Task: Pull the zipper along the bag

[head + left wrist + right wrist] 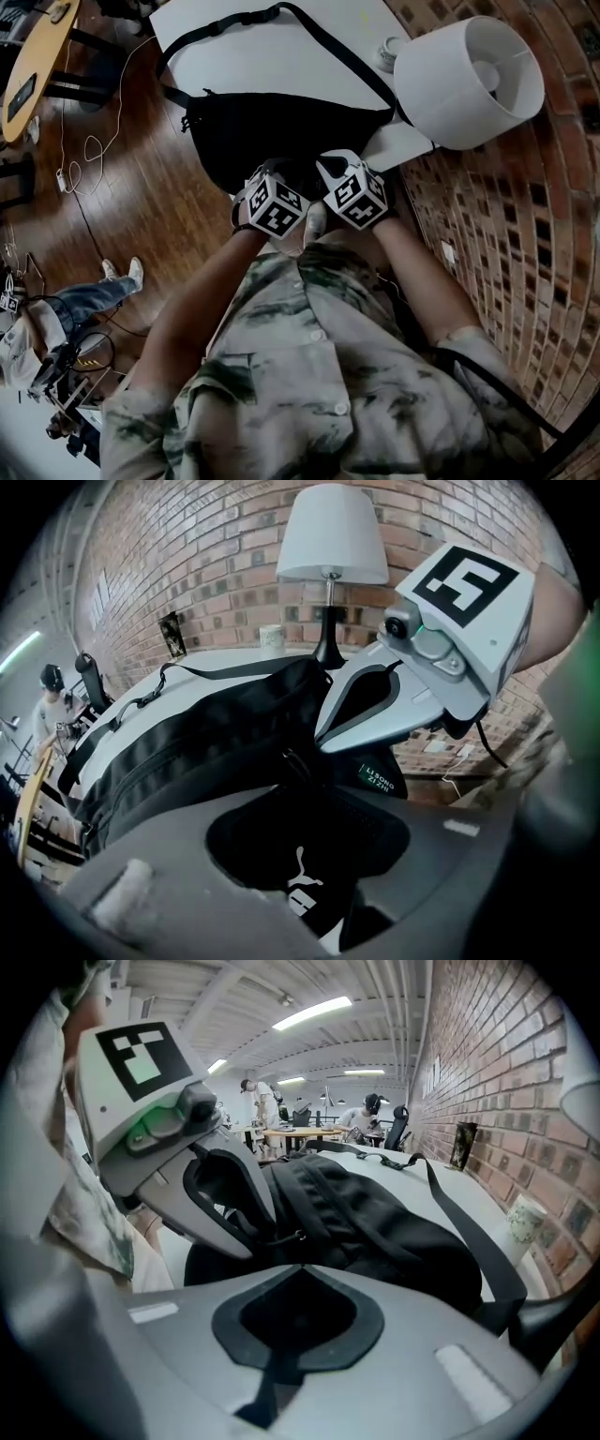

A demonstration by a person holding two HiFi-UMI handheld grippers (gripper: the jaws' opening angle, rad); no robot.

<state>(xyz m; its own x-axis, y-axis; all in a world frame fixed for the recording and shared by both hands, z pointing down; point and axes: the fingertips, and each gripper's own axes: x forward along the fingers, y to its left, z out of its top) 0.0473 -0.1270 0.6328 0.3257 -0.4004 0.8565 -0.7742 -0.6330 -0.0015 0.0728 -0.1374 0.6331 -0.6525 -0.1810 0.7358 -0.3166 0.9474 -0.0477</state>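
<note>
The black bag is lying across the white table, its long strap trailing away over the tabletop. Both tools are working at the bag's near edge, right in front of the person. The left hand-held gripper is sitting on the near-left part of the bag with its jaws standing wide apart. In its own view, black fabric with a white leaping-cat logo is showing through the gap, and nothing is being pinched. A small green tag is hanging just beyond its right jaw.

The right hand-held gripper is resting close beside its partner, and its jaws are pressed together. The tips are pointing at the bag's dark seam, and a small metal ring is sitting just past them. Whether the tips are nipping anything thin, I cannot tell. In the head view the two marker cubes are sitting side by side, almost touching.

At the far right corner of the table a lamp with a white shade is standing, with a pale cup just beside it. The brick wall is running along the table's right side. A wooden floor is showing on the left, where a person in jeans is standing. More people are working at desks in the background.
</note>
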